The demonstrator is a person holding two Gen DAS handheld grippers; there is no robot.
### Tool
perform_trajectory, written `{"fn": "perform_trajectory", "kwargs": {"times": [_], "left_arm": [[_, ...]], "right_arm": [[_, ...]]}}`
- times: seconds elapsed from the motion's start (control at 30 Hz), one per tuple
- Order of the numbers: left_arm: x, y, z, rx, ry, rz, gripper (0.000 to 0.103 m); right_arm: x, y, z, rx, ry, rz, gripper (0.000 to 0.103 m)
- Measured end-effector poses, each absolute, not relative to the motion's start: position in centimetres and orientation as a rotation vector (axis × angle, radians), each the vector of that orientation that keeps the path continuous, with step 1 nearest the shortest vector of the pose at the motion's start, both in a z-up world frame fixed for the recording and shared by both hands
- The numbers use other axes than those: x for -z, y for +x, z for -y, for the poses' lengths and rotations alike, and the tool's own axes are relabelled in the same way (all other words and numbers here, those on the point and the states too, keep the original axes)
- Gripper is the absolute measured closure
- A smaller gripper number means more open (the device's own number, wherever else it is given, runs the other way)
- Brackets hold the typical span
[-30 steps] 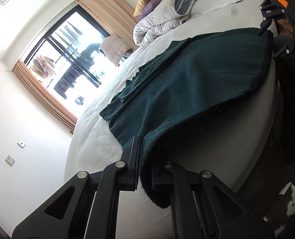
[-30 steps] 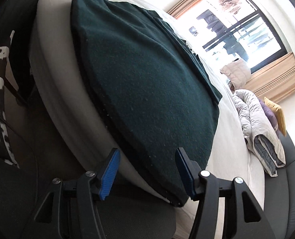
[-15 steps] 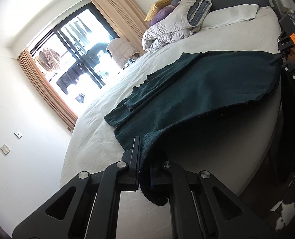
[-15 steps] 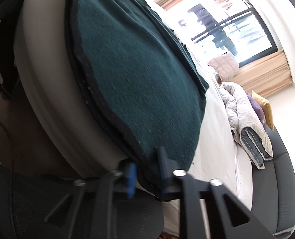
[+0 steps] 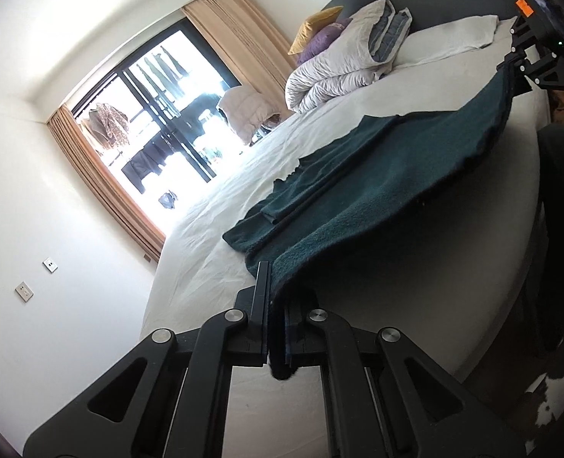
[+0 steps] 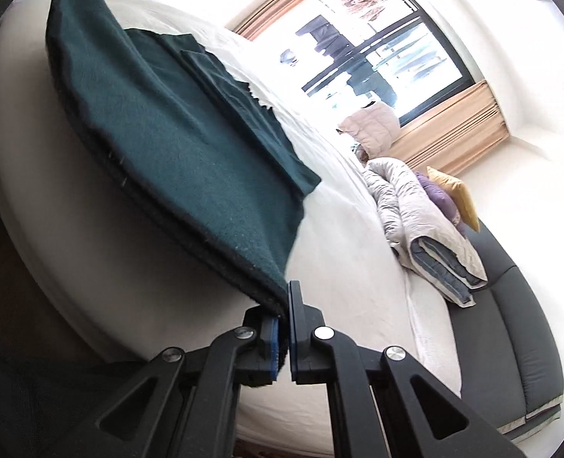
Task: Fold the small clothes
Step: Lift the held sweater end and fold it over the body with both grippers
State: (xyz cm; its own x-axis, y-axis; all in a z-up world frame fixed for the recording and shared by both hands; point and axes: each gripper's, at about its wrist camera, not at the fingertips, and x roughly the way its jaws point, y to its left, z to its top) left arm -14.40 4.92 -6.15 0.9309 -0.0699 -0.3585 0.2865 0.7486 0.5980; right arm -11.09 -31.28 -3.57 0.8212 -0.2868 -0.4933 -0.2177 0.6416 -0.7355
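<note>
A dark green garment (image 5: 377, 187) lies on the white bed (image 5: 220, 244), its near edge lifted off the mattress. My left gripper (image 5: 276, 320) is shut on one near corner of the garment. My right gripper (image 6: 283, 324) is shut on the other near corner of the garment (image 6: 190, 141). In the left wrist view the right gripper (image 5: 526, 65) shows at the far right, holding the cloth's far corner. The cloth hangs stretched between the two grippers above the bed's edge.
A folded grey duvet (image 5: 343, 65) and yellow and purple cushions (image 5: 320, 30) lie by the dark headboard (image 6: 510, 336). A bright window with tan curtains (image 5: 152, 129) stands beyond the bed. A cowhide rug (image 5: 548, 400) covers the floor by the bed.
My right gripper closed on the garment's corner. Both grippers have lifted the near edge off the mattress and pulled it taut.
</note>
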Motion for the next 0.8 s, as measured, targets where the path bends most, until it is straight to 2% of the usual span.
{"fn": "perform_trajectory", "kwargs": {"times": [0.43,0.8], "left_arm": [[4.3,-14.7,-5.1,0.211,0.647,-0.294,0.1],[-0.8,-12.5,-7.4,0.181,0.51,-0.251,0.1]], "right_arm": [[0.7,-9.4,31.2,0.037,-0.868,-0.575,0.1],[-4.3,-7.1,30.7,0.039,-0.855,-0.485,0.1]]}}
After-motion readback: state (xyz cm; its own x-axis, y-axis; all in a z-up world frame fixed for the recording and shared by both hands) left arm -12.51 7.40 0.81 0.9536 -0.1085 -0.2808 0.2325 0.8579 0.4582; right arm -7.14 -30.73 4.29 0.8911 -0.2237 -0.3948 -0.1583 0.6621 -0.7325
